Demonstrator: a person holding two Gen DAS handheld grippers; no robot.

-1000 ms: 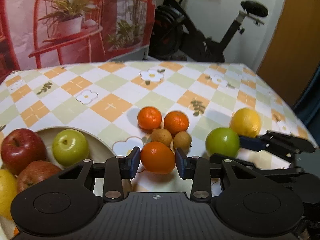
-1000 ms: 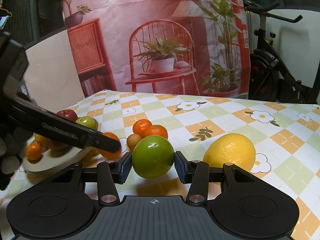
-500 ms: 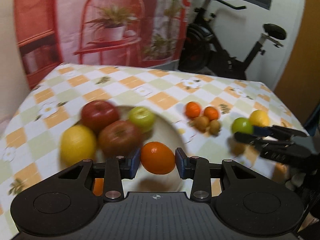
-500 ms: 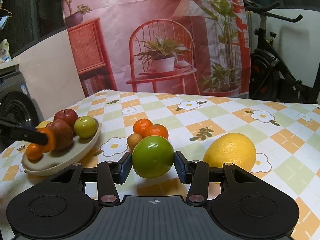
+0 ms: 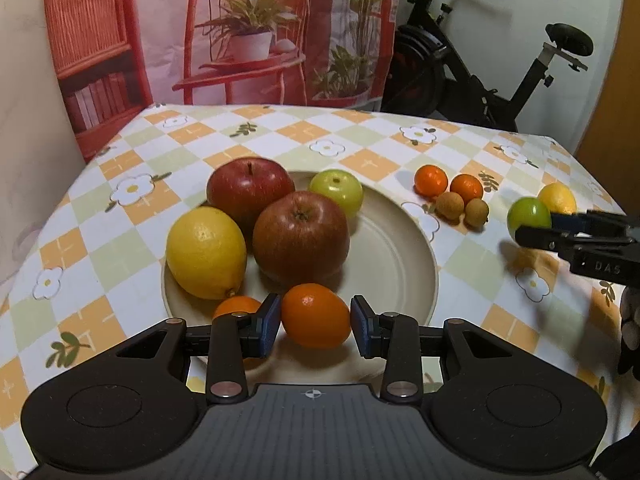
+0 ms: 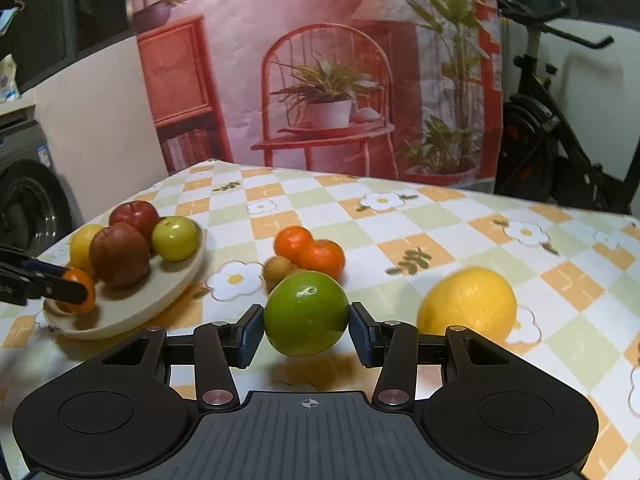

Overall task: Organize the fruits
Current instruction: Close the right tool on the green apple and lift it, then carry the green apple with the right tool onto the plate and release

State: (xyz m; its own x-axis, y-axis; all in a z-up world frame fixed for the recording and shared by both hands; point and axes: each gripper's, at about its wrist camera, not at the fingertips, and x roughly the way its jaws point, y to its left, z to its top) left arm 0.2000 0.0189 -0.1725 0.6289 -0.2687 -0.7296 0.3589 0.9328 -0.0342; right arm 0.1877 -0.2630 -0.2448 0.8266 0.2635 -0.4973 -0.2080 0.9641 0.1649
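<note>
A big pink picture cloth (image 5: 224, 32) hangs behind the table, beside a black exercise bike (image 5: 480, 64).

A cream plate (image 5: 408, 264) holds two red apples (image 5: 300, 236), a lemon (image 5: 206, 252), a small green apple (image 5: 337, 192) and a small orange (image 5: 236, 306); an orange mandarin (image 5: 315, 316) hangs over its near rim. On the cloth lie two tangerines (image 5: 448, 184), two brown longans (image 5: 462, 208) and a second lemon (image 6: 468, 304). A green fruit (image 6: 306, 314) sits raised beside it.
</note>
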